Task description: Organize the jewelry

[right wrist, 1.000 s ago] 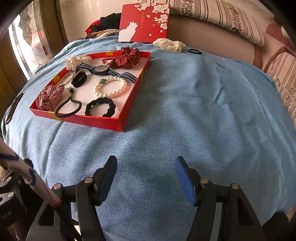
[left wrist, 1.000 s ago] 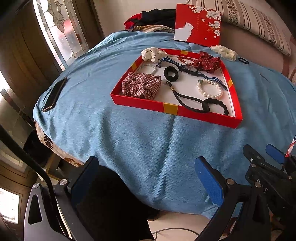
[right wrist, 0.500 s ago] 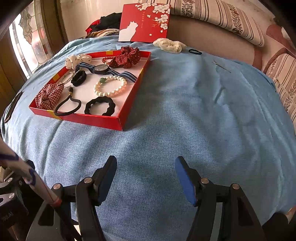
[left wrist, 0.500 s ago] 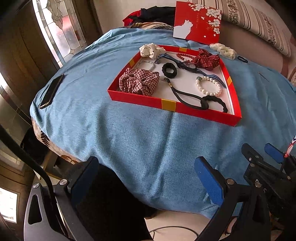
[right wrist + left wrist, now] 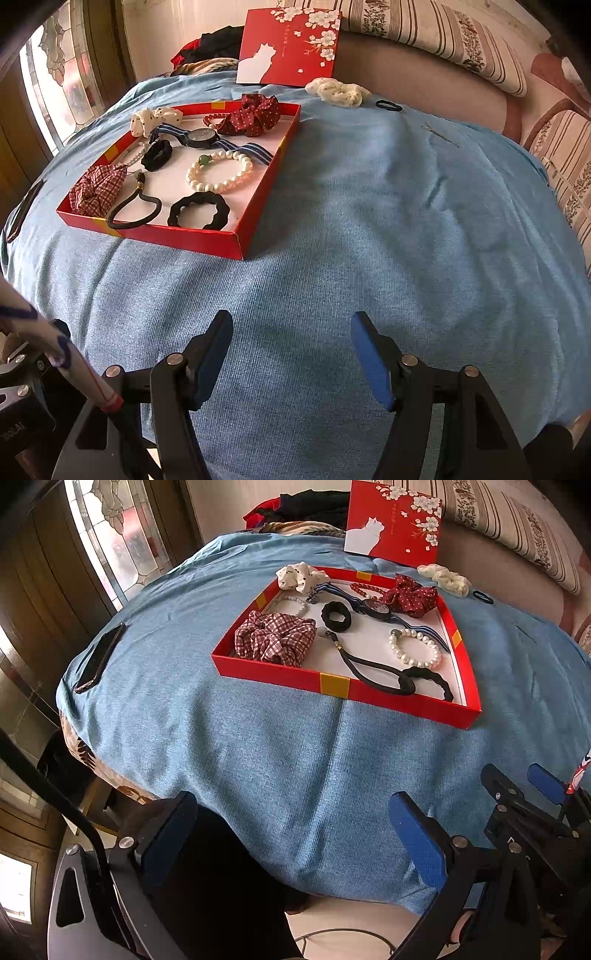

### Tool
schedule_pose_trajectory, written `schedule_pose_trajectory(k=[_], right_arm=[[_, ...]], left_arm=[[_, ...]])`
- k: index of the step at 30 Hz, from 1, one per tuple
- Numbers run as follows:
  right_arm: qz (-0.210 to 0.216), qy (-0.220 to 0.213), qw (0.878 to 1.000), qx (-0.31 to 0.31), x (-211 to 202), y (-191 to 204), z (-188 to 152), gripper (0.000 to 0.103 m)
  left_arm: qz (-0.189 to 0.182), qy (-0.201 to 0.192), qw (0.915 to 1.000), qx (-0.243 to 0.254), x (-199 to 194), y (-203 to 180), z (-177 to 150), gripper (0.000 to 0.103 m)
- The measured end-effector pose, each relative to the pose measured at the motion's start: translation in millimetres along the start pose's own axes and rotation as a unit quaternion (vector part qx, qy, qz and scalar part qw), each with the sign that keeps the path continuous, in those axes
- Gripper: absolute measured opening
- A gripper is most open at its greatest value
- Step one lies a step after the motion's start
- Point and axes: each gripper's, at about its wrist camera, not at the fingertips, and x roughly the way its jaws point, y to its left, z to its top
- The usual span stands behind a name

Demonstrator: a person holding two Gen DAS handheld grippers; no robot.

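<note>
Hovering with both jaws wide and empty, left hand-held gripper (image 5: pixel 295 834) and right hand-held gripper (image 5: pixel 291 354), near the table's (image 5: pixel 369 240) front edge, probably lining up on cream scrunchie (image 5: pixel 338 91) lying outside red tray (image 5: pixel 207 242) at far edge.

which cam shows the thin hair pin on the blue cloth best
The right wrist view: the hair pin lies in plain sight on the blue cloth, right of the red tray. The left wrist view shows only a faint dark line at its far right edge.

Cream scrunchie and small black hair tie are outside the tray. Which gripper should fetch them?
Probably right gripper: open, empty, with bare cloth up to the cream scrunchie and black hair tie. The tray lies between them and the left gripper.
</note>
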Motion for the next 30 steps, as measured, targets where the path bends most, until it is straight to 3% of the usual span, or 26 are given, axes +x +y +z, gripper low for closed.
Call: schedule_pose_trajectory(k=[19, 30], right_arm=[[-0.005, -0.002, 1.0, -0.007, -1, 1, -1, 0.071], [-0.02, -0.026, 0.999, -0.031, -12, 9, 6, 0.071]], left_arm=[[-0.01, 0.006, 0.9999, -0.006, 3, 4, 0, 0.103], [-0.003, -0.012, 0.9995, -0.03, 2, 32, 12, 0.103]])
